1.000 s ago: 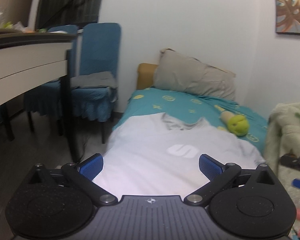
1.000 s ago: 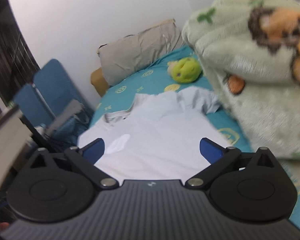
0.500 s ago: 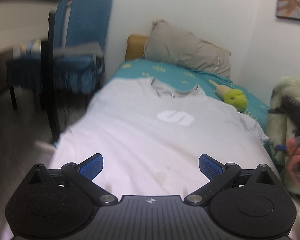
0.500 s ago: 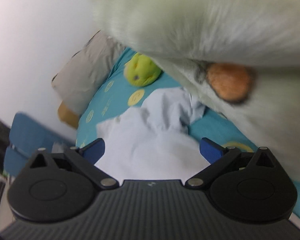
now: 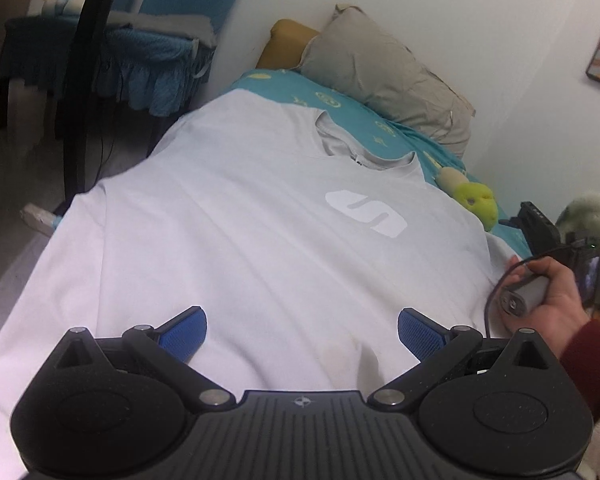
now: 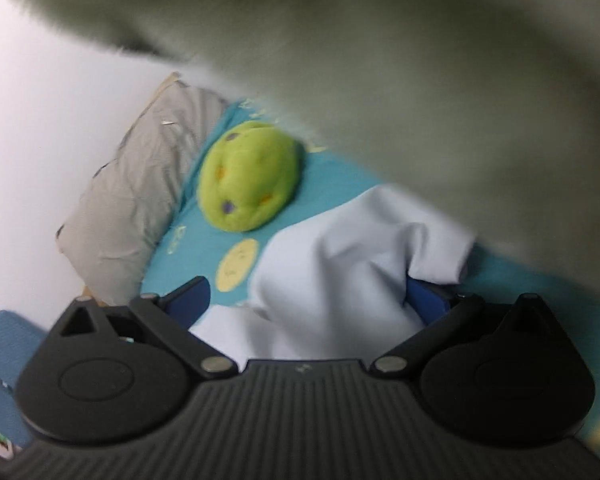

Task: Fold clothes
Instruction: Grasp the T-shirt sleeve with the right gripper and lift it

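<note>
Shirt: white short-sleeved T-shirt (image 5: 236,224) lies flat, front up, on the teal bed sheet with yellow prints (image 5: 340,100); collar toward the grey pillow (image 5: 384,76).
Writing: white S-shaped logo (image 5: 366,212) on the shirt chest; no other legible text or brand.
Left gripper (image 5: 302,330): blue-padded fingers spread wide, low over the shirt's hem, nothing between them.
Right gripper (image 6: 306,296): fingers wide apart on either side of the bunched shirt sleeve (image 6: 380,256); contact cannot be told.
Hand: right hand (image 5: 552,292) in a dark red sleeve grips the right gripper's handle at the shirt's far edge.
Toy: lime-green plush toy (image 6: 248,176) on the sheet between shirt and pillow.
Blanket: pale green fleece blanket (image 6: 420,80), blurred, fills the upper right wrist view.
Change since 0.5 s ago: left view sits closer over the shirt and more tilted; the right gripper has closed in on the sleeve, with toy and blanket larger in its view.
</note>
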Available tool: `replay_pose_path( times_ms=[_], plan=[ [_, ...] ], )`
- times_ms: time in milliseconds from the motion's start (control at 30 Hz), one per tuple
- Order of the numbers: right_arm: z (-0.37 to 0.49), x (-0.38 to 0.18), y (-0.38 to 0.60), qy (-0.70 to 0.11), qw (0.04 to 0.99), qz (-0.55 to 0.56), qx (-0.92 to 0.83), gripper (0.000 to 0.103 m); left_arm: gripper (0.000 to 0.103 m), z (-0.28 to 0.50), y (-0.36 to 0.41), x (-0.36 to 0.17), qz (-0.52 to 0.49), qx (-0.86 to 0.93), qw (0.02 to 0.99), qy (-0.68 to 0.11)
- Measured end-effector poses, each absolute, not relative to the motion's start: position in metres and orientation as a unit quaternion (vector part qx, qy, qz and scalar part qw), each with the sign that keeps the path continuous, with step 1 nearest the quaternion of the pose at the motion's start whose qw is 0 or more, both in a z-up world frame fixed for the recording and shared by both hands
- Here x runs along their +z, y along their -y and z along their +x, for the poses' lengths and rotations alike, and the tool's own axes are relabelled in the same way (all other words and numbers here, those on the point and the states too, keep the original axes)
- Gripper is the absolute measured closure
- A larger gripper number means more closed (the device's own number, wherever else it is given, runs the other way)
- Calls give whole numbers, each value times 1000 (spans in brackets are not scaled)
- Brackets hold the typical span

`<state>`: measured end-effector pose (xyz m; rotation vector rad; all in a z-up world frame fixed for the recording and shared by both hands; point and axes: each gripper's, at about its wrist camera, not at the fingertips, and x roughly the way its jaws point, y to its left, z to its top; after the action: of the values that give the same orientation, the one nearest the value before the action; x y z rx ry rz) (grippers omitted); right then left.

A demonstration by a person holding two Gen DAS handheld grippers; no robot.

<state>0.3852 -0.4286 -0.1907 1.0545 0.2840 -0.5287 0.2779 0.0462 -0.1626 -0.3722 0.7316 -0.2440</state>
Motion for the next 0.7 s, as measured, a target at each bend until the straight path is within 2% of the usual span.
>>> replay_pose_path(
  times_ms=[33, 100, 167, 200, 233, 500, 700],
  plan=[
    [394, -190, 426, -136, 826, 489, -247, 0, 0, 278, -47, -163, -184, -119, 910, -353],
    [410, -185, 416, -153, 842, 455, -248, 13, 0, 279, -48, -163, -187, -120, 909, -353],
    [423, -179, 403, -191, 857, 394, -271, 60, 0, 279, -47, -162, -187, -119, 909, -352],
    [426, -176, 397, -203, 863, 368, -282, 72, 0, 279, -48, -161, -190, -119, 909, -351],
    [425, -172, 392, -206, 867, 348, -292, 92, 0, 279, -48, -160, -192, -118, 909, -351],
    [400, -124, 374, -160, 905, 191, -344, 95, 0, 275, -63, -150, -214, -96, 913, -333],
    [415, -102, 276, -135, 952, -66, -268, 95, 0, 272, -81, -139, -214, -77, 924, -308]
  ],
)
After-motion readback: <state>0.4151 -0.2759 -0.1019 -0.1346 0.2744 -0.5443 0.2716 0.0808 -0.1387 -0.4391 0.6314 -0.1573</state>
